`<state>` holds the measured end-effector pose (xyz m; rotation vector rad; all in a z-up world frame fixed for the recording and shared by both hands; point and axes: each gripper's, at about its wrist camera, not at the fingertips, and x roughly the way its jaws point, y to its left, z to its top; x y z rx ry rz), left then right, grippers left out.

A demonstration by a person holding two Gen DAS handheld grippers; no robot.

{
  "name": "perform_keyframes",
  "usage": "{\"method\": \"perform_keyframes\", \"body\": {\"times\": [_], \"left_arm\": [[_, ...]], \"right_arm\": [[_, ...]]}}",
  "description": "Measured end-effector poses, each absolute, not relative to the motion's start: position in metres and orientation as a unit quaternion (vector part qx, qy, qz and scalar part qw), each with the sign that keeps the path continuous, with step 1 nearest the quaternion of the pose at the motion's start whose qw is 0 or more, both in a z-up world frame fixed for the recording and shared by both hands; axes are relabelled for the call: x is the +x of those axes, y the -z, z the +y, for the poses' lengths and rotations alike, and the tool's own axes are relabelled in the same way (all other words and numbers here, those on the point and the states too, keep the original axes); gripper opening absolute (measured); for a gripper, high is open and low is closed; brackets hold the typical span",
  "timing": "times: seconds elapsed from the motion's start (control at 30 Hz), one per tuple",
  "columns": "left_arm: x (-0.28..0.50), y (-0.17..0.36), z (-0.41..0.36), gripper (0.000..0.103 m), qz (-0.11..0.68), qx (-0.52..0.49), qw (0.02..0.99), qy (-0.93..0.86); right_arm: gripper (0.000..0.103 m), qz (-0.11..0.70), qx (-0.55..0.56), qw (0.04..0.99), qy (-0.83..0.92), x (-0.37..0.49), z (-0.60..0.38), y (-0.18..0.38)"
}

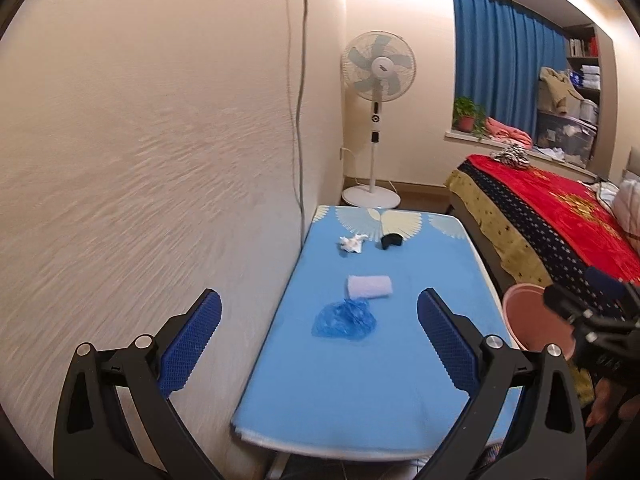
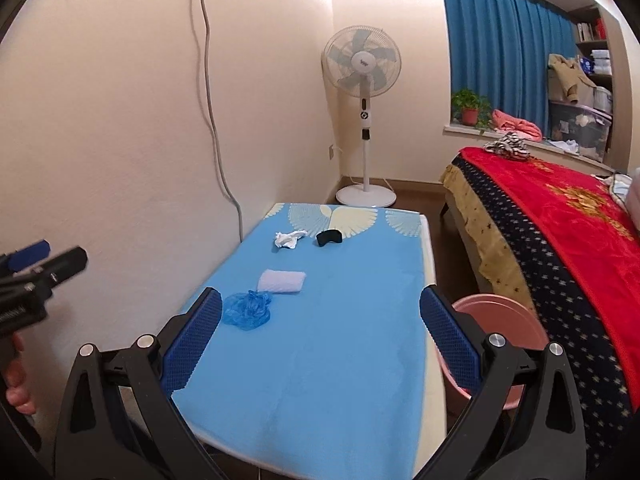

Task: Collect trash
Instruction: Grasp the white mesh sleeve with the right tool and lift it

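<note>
Awaiting collection: four scraps on blue table

Left gripper (image 1: 319, 312) and right gripper (image 2: 321, 310): fingers spread wide, holding nothing. Table (image 2: 340, 360): crumpled blue plastic (image 2: 247, 310) nearest; white roll (image 2: 281, 281) just beyond, long axis crosswise; crumpled tissue (image 2: 289, 239) and black piece (image 2: 329, 237) at far end. Pink bin (image 2: 508, 320) beside table's right edge.
</note>
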<state>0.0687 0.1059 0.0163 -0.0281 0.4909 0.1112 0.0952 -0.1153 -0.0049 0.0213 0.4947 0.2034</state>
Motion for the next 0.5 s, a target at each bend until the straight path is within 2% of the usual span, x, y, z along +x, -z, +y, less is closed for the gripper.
{"method": "perform_keyframes", "body": {"times": [0.23,0.37,0.5], "left_arm": [[0.131,0.015,0.111,0.095,0.264,-0.011,0.962,-0.073],[0.166,0.036,0.115,0.095,0.279,-0.010,0.957,-0.078],[0.197,0.054,0.119,0.095,0.288,-0.010,0.954,-0.082]], "right_arm": [[0.095,0.267,0.006,0.959,-0.097,0.184,-0.085,0.055],[0.071,0.289,-0.006,0.952,-0.103,0.233,-0.064,0.089],[0.063,0.317,-0.002,0.941,-0.115,0.273,-0.048,0.121]]}}
